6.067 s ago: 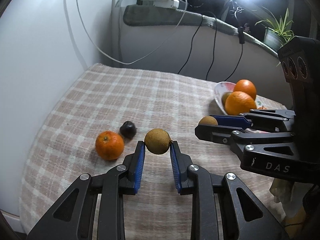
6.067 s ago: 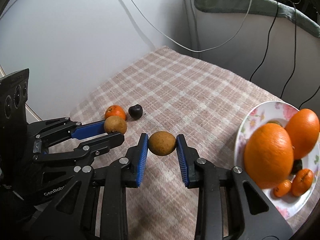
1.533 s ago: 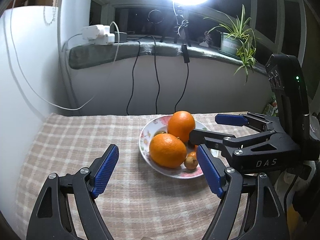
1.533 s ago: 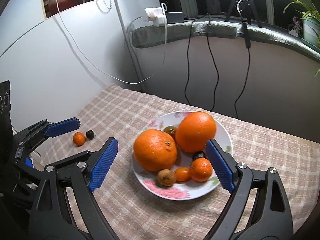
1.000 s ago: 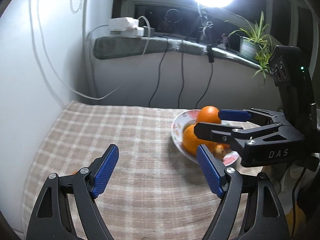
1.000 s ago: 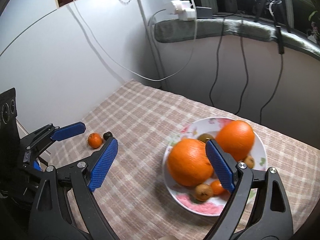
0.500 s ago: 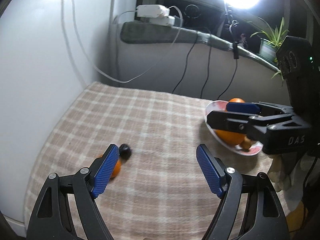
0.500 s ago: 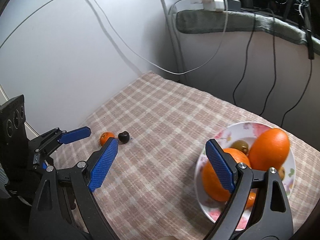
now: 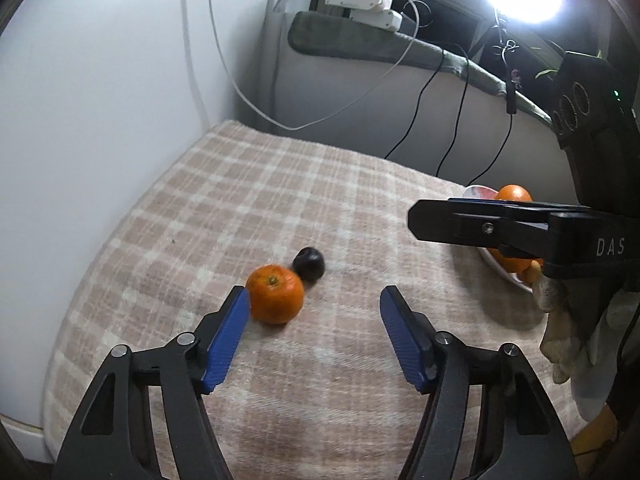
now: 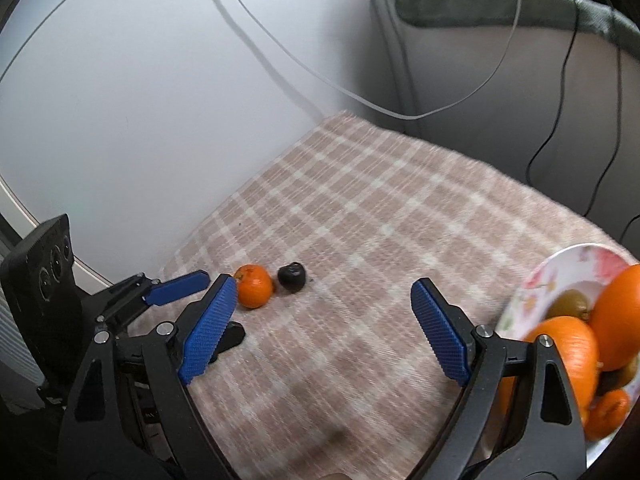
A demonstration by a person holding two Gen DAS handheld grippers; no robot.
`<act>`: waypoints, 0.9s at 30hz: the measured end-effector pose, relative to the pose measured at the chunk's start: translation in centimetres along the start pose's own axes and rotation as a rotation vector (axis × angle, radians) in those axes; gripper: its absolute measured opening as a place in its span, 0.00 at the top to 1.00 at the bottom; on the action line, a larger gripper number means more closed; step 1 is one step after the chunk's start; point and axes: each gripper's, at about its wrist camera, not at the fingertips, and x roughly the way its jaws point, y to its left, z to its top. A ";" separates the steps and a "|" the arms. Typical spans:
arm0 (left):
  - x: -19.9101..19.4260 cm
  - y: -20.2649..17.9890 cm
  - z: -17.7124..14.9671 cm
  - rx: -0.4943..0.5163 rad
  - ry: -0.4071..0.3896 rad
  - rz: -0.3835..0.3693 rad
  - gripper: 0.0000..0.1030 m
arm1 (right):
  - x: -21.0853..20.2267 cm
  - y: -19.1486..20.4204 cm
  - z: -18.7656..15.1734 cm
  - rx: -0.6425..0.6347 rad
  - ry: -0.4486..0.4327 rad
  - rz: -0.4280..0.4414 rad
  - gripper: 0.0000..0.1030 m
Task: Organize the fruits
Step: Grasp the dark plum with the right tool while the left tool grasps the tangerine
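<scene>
A small mandarin [image 9: 275, 299] and a dark plum [image 9: 309, 264] lie side by side on the checked cloth [image 9: 280, 200]. My left gripper [image 9: 314, 300] hovers low over them. Its jaws are closing, the mandarin sits just inside the left pad [image 9: 228, 336], and the right pad stands well clear of it. My right gripper [image 10: 322, 292] is wide open with nothing between its pads; the mandarin [image 10: 254, 291] and plum [image 10: 292, 277] lie beyond its left tip. A flowered plate [image 10: 536, 276] at the right holds two big oranges [image 10: 568, 352], a kiwi and small fruits.
A white wall borders the cloth on the left. Cables [image 9: 416, 120] hang down from a padded ledge [image 9: 384, 48] at the back that carries power adapters. A gloved hand [image 9: 560, 300] holds the right gripper [image 9: 460, 224] in front of the plate [image 9: 478, 192].
Both grippers swung left and down, away from the plate and towards the mandarin and plum. The left jaws have narrowed. The right jaws stay wide.
</scene>
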 end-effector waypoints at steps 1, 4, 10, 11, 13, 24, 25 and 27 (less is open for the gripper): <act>0.2 0.2 -0.1 -0.003 0.005 -0.001 0.39 | 0.5 0.1 0.1 0.010 0.010 0.011 0.12; 0.6 0.7 -0.2 -0.017 0.019 -0.004 0.43 | 2.1 0.3 0.3 0.042 0.047 0.049 0.22; 1.5 1.5 -0.3 -0.033 0.044 -0.012 0.51 | 4.8 0.5 0.6 0.101 0.097 0.090 0.34; 1.6 1.5 -0.3 -0.034 0.047 -0.013 0.52 | 5.3 0.5 0.6 0.114 0.108 0.098 0.42; 1.8 1.8 -0.2 -0.042 0.054 -0.018 0.54 | 6.2 0.2 0.5 0.141 0.128 0.113 0.44; 2.7 2.9 -0.2 -0.062 0.077 -0.013 0.58 | 8.9 -0.7 -0.3 0.209 0.158 0.155 0.55; 2.7 2.8 -0.2 -0.059 0.079 -0.012 0.58 | 9.1 -0.7 -0.3 0.209 0.160 0.154 0.55; 2.8 2.7 -0.2 -0.056 0.083 -0.011 0.58 | 9.5 -0.6 -0.4 0.206 0.166 0.155 0.58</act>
